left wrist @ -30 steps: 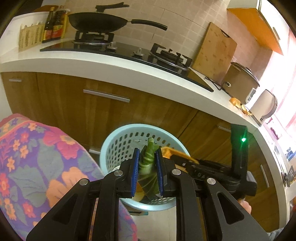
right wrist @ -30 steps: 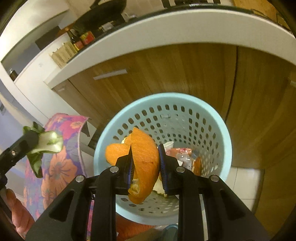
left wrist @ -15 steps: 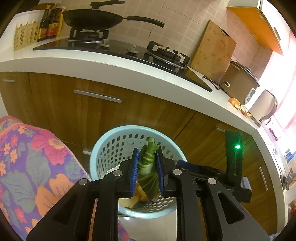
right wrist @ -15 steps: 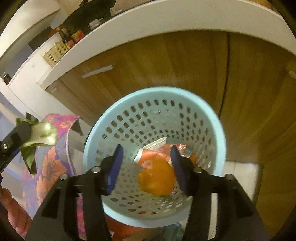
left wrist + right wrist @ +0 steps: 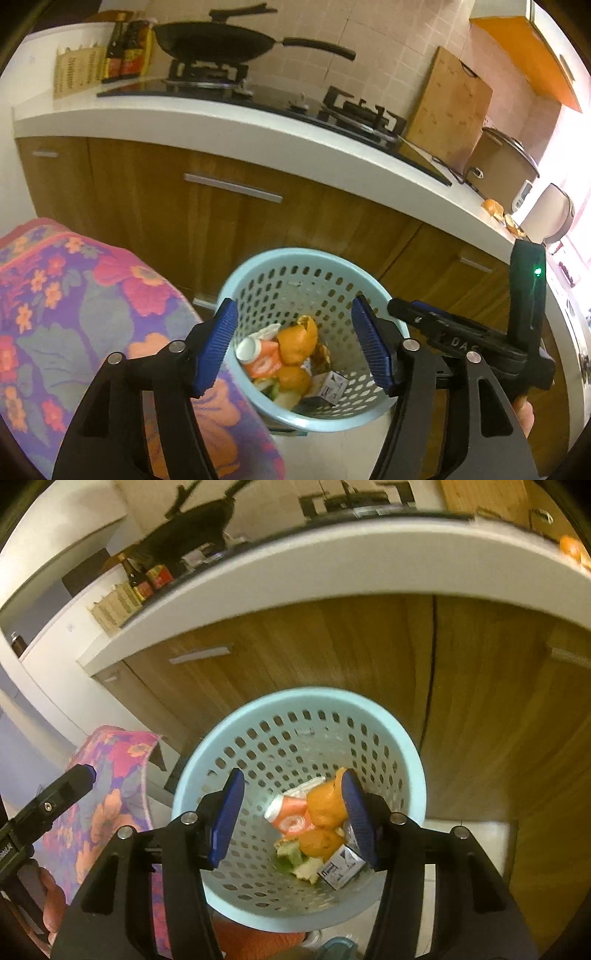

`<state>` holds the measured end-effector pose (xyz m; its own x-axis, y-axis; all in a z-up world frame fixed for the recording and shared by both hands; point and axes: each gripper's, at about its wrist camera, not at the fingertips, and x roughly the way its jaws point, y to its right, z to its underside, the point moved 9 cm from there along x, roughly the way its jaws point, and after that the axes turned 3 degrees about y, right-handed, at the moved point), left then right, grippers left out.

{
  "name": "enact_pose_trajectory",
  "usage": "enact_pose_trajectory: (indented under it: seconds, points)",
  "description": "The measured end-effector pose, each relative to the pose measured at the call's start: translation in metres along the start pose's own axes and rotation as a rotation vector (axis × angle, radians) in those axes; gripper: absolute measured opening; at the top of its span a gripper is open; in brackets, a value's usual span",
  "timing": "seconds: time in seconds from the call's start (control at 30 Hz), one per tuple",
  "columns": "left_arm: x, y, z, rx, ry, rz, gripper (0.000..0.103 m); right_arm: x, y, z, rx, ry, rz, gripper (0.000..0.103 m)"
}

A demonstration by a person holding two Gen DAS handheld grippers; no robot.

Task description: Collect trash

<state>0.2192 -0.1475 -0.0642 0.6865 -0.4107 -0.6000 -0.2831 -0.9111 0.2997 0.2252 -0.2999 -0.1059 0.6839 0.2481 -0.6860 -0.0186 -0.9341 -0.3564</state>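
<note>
A light-blue perforated basket point(image 5: 306, 254) point(image 5: 306, 694) stands on the floor against the wooden cabinets. In it lie orange peel point(image 5: 297, 339) point(image 5: 325, 805), a green vegetable scrap point(image 5: 275, 389) point(image 5: 291, 853), a red-and-white wrapper point(image 5: 264, 360) and a small carton point(image 5: 328, 387) point(image 5: 340, 866). My left gripper point(image 5: 293, 305) hangs over the basket with its jaws opening and nothing between them. My right gripper point(image 5: 291, 775) is open above the basket too, holding nothing. Each view shows the other gripper at its side: the right one's body point(image 5: 461, 339), the left one's finger point(image 5: 55, 797).
A floral cloth point(image 5: 74, 314) covers something just left of the basket. Above are the white counter point(image 5: 258, 125), a stove with a black wok point(image 5: 218, 40), a cutting board point(image 5: 450, 110), a pot point(image 5: 502, 166) and more orange peel point(image 5: 493, 208) at the counter's right end.
The left jaws opened and the green vegetable dropped into the basket. The right jaws opened earlier and the orange peel fell in; the right gripper drew back slightly.
</note>
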Motion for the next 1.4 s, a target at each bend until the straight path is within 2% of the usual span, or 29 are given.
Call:
enact_pose_trajectory:
  seconds: [0.27,0.43,0.5,0.57,0.77,1.0,1.4]
  points:
    - [-0.047,-0.022,-0.004,0.061,0.104,-0.115,0.072,-0.035,-0.032,-0.013,-0.091,0.110,0.008,0.053]
    - [-0.083,-0.046,-0.006,0.077,0.209,-0.250,0.080,-0.056,-0.052,-0.016,-0.136,0.176,0.014,0.056]
    - [-0.095,-0.055,-0.006,0.083,0.253,-0.306,0.080,-0.065,-0.061,-0.017,-0.160,0.214,0.020,0.062]
    - [-0.105,-0.064,-0.004,0.078,0.293,-0.355,0.080,-0.074,-0.070,-0.016,-0.186,0.255,0.037,0.064]
    - [-0.120,-0.076,-0.002,0.055,0.357,-0.389,0.080,-0.081,-0.087,-0.011,-0.216,0.302,0.049,0.073]
    - [-0.122,-0.085,0.004,0.013,0.365,-0.377,0.080,-0.080,-0.098,-0.006,-0.242,0.334,0.074,0.074]
    - [-0.129,-0.085,0.006,0.030,0.393,-0.439,0.084,-0.092,-0.106,-0.004,-0.271,0.400,0.120,0.075]
